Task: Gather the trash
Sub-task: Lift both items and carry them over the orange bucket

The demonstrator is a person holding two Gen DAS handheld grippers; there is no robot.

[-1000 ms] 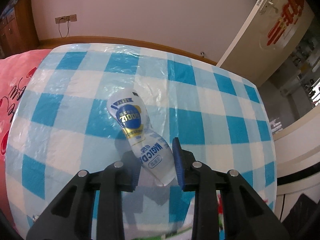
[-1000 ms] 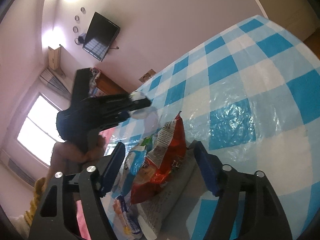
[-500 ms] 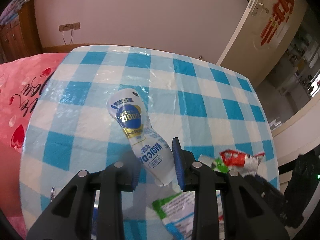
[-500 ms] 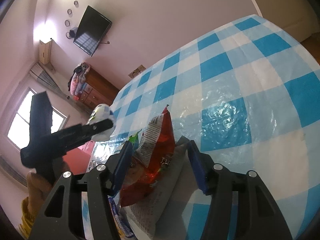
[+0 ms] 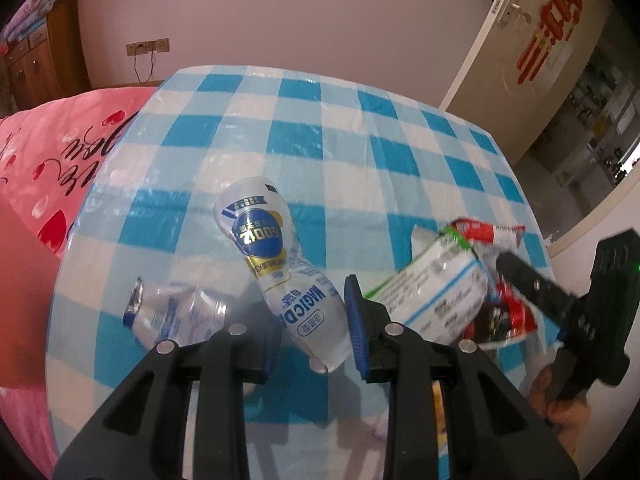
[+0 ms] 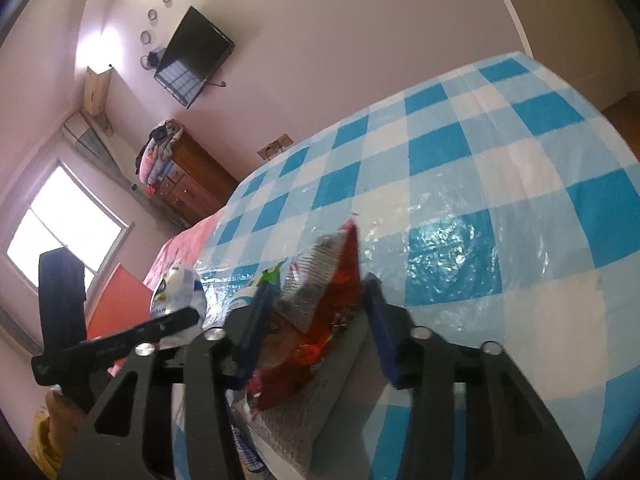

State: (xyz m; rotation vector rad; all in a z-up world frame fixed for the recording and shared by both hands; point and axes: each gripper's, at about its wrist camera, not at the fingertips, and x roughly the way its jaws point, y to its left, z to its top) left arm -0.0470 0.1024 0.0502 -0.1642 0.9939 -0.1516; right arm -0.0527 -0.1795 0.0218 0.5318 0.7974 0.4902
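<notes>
Left gripper [image 5: 314,330]: my fingers are clamped on the neck end of the white bottle [image 5: 276,264], held above the bench [image 5: 400,152].
Right gripper [image 6: 316,326]: my fingers sit on either side of the red snack wrapper [image 6: 320,312]; I cannot tell whether they pinch it.
Handling: I judge the bottle light and thin-walled, slick under its sleeve; the narrow waist is the sound hold. The wrapper is limp, crinkly film, so I would bunch it.
Other trash: a clear crushed bottle [image 5: 176,314] lies on the bench at left.
Writing: "MAGIC D…" and "600" read on the sleeve, upside down; the wrappers' print is too small.
</notes>
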